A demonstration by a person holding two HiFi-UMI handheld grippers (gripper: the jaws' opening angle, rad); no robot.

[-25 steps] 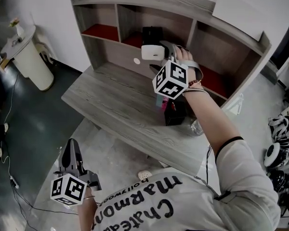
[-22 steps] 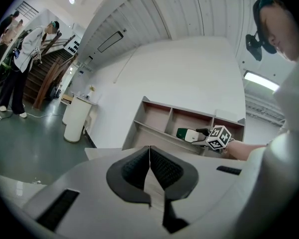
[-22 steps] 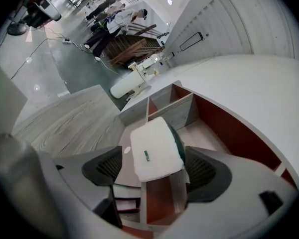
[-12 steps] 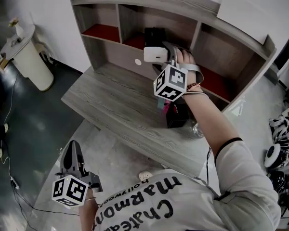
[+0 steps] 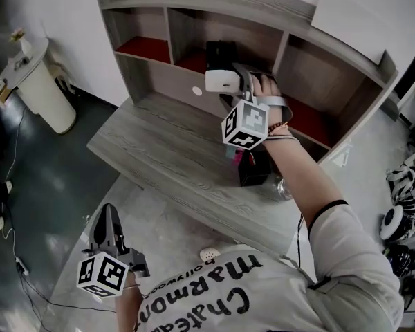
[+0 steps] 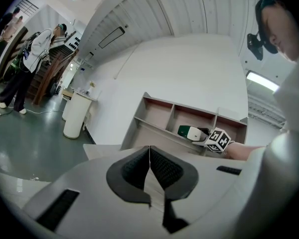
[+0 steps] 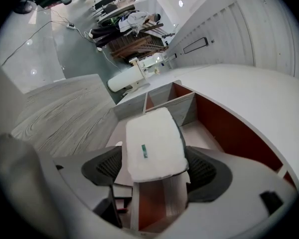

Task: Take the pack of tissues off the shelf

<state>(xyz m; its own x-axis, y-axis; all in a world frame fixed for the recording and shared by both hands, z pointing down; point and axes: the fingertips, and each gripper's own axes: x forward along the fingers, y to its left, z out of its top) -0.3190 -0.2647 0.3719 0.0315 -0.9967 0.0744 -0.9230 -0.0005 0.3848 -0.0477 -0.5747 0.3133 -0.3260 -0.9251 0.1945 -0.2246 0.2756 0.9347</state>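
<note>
Low beside the person, the left hand-held gripper (image 6: 149, 159) hangs over the glossy dark floor (image 5: 48, 178), its 2 ribbed black pads pressed together on nothing. Beyond the grey wood-grain table (image 5: 159, 151), the right hand-held gripper (image 7: 157, 166) clamps the pack of tissues (image 7: 154, 143), a soft white rounded block, in front of the middle compartment of the shelf (image 5: 194, 5), which is grey with red floors and stands against a white wall.
</note>
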